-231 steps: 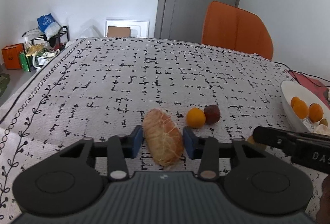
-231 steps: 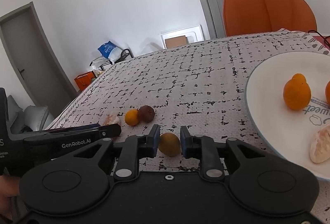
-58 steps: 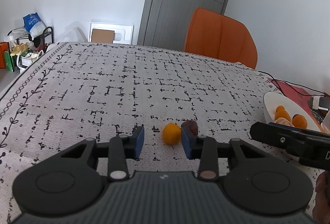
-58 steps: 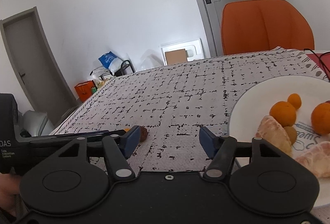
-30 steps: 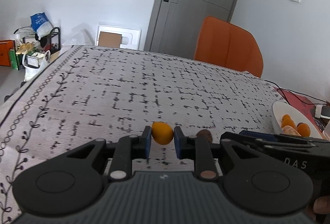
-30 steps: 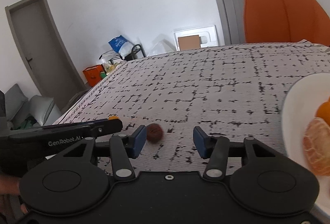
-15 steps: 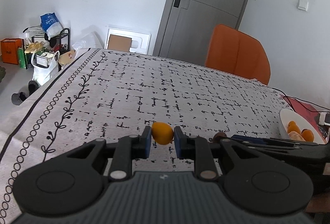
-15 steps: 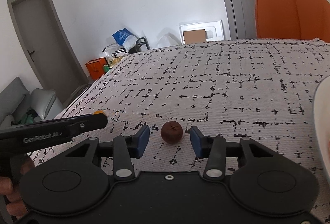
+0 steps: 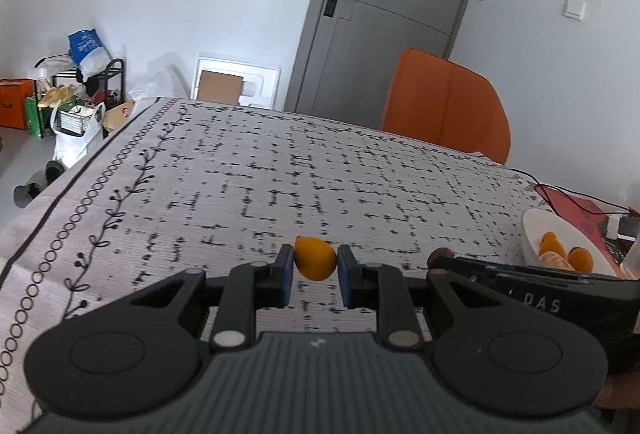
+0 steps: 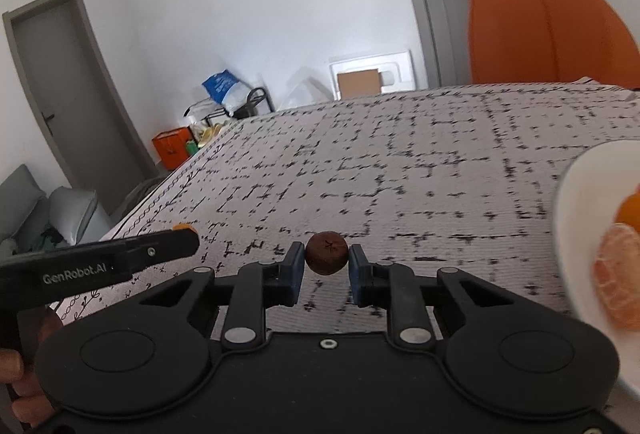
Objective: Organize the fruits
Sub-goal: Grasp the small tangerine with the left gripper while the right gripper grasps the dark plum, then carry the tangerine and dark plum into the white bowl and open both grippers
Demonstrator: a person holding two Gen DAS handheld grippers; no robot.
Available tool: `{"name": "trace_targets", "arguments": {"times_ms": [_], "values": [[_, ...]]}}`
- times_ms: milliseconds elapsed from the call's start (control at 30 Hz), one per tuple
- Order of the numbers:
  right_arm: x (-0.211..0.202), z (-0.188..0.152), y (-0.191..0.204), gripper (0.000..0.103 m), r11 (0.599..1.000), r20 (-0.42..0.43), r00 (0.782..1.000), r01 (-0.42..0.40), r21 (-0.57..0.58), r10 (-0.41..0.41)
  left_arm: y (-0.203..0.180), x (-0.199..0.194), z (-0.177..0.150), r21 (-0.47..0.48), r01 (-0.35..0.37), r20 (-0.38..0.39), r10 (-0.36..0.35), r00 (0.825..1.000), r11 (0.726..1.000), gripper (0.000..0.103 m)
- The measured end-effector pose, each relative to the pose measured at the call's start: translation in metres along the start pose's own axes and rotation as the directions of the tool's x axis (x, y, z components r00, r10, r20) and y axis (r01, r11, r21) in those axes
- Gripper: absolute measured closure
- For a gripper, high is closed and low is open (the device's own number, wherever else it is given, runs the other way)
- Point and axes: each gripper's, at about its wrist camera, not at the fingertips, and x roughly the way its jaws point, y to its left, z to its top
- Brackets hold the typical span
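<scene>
left gripper (image 9: 315, 268) clamped on small orange fruit (image 9: 315, 263); right gripper (image 10: 326, 266) just closed, now gripping brown round fruit (image 10: 326, 258).

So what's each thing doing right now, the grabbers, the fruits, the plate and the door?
Left gripper: shut on the orange fruit.
Right gripper: shut on the brown fruit, jaws just closed.
White plate: holding orange fruits.
Grey door: closed.
</scene>
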Motion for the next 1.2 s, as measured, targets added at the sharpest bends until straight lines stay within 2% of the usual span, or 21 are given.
{"name": "trace_targets", "arguments": {"times_ms": [400,700,1200], "values": [[-0.047,0.005,-0.031,0.081,0.997,0.09,0.994,0.058,0.054,-0.063,-0.045,0.002,-0.001,0.058,0.068,0.001,-0.068,0.998,0.996,0.081],[-0.078,0.004,-0.058,0.081,0.987,0.14,0.981,0.124,0.102,-0.137,-0.081,-0.001,-0.003,0.102,0.129,0.003,-0.13,0.991,0.986,0.081],[-0.117,-0.012,-0.118,0.081,0.959,0.187,0.956,0.185,0.215,-0.227,-0.137,0.005,-0.01,0.184,0.171,-0.021,-0.17,0.985,0.968,0.081]]}}
